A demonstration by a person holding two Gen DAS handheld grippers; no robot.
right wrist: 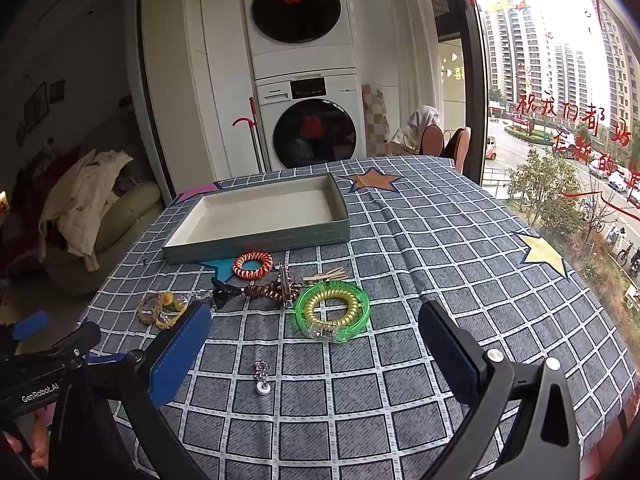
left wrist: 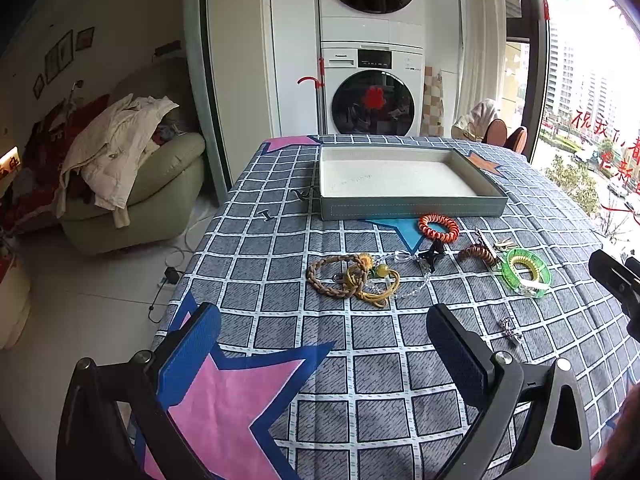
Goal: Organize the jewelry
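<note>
A shallow grey-green tray [left wrist: 412, 210] [right wrist: 256, 242] with a cream inside lies at the far middle of the table, nothing in it. In front of it lie an orange coil hair tie [left wrist: 439, 228] [right wrist: 253, 265], a brown braided band [left wrist: 340, 276] tangled with yellow cord and clear beads, a black clip [left wrist: 432, 254], a brown coil tie [right wrist: 272, 291], and a green bangle [left wrist: 524, 272] [right wrist: 332, 312] around a gold coil. A small silver earring [right wrist: 262, 376] [left wrist: 509, 328] lies nearest. My left gripper [left wrist: 324, 332] and right gripper [right wrist: 316, 340] hover open, short of the pieces.
The table wears a grey checked cloth [left wrist: 360, 360] with coloured stars. Its left edge drops to a tiled floor with a green sofa [left wrist: 132, 184] piled with clothes. Stacked washing machines [left wrist: 372, 92] stand behind, and a window [right wrist: 560, 120] runs along the right.
</note>
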